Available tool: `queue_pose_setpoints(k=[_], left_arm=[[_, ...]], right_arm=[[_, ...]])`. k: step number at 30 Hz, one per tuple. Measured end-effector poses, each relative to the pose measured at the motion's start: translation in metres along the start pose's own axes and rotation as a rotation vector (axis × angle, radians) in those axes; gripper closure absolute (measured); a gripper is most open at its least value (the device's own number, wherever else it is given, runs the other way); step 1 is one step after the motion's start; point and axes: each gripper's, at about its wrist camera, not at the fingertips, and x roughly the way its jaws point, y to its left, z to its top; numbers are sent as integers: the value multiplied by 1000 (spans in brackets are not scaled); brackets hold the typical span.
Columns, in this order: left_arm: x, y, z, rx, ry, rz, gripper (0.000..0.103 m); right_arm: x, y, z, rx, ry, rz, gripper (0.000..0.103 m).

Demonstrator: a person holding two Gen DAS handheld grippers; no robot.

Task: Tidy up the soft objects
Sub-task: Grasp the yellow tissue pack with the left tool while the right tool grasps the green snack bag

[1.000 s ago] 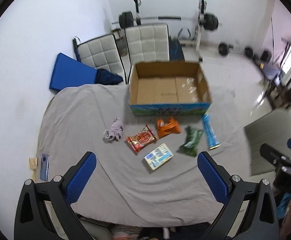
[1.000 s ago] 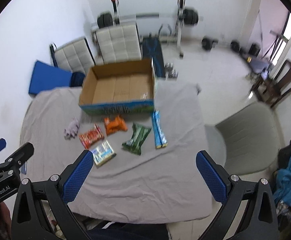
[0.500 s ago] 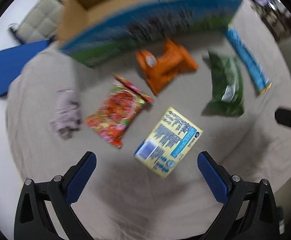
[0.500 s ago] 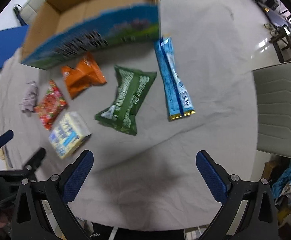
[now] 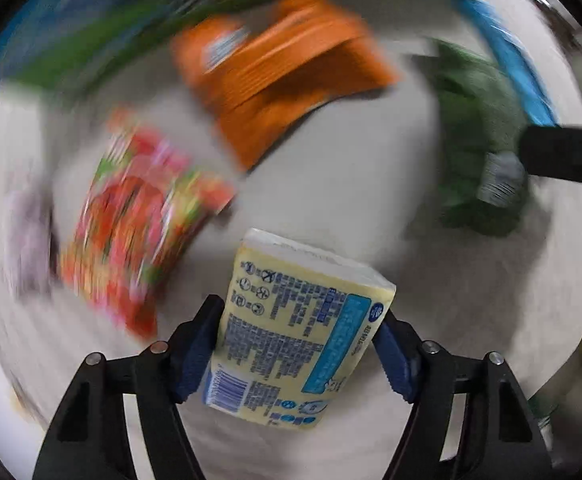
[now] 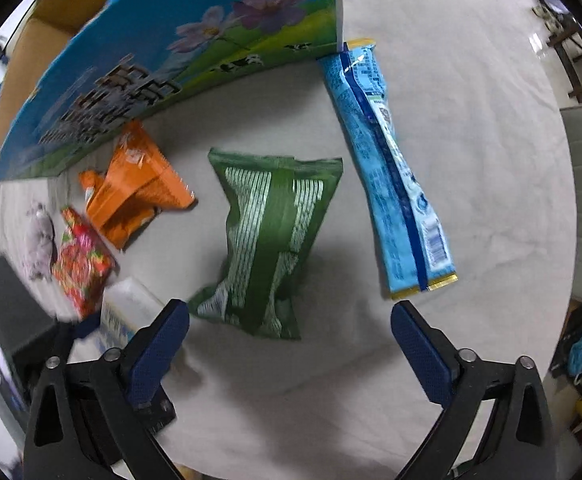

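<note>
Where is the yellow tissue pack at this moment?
In the left wrist view, the soft yellow plastic tissue pack sits clamped in the left claw, just right of the red snack bag.

Grey sheet [image 6: 471,160] w/ box [image 6: 195,52], 4 snack packs, purple cloth [image 6: 39,236].

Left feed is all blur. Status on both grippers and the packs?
Left gripper shut on yellow tissue pack. Right gripper open, over green packet, not touching. Cardboard box beyond; nothing blocking.
</note>
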Motion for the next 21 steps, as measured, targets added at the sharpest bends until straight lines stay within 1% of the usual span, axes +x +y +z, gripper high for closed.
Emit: queue_pose_setpoints(k=[1, 2, 3, 4, 5, 6, 7, 8, 10, 12, 13, 15, 18, 21], left_arm=[[0, 9, -2, -93, 22, -47, 34], [1, 19, -6, -208, 40, -72, 34], [2, 24, -8, -260, 45, -76, 34], [3, 29, -11, -321, 47, -100, 34], [6, 33, -14, -371, 48, -134, 34], [7, 36, -16, -409, 49, -149, 34], [10, 37, -20, -420, 48, -159, 34], [10, 36, -22, -412, 44, -173, 34], [8, 36, -25, -383, 53, -171, 34], [17, 31, -31, -353, 62, -173, 34], [31, 19, -29, -351, 61, -170, 34], [41, 18, -39, -353, 66, -195, 34], [57, 20, -50, -371, 51, -203, 34], [67, 8, -54, -345, 31, -164, 34]], right_arm=[[4, 3, 6, 6, 8, 8, 10], [8, 5, 9, 8, 17, 9, 13], [13, 8, 13, 7, 30, 5, 19], [17, 9, 17, 5, 38, 6, 25], [22, 12, 19, -1, 52, 5, 29], [26, 12, 22, -11, 65, -9, 42], [31, 15, 23, -32, 83, -26, 50], [33, 17, 22, -52, 101, -25, 53], [35, 21, 14, -107, 133, -64, 58], [35, 23, 2, -159, 157, -109, 59], [37, 22, -8, -194, 186, -137, 59], [40, 22, -21, -236, 220, -157, 59], [42, 18, -32, -252, 192, -169, 58], [49, 13, -36, -210, 180, -159, 56]])
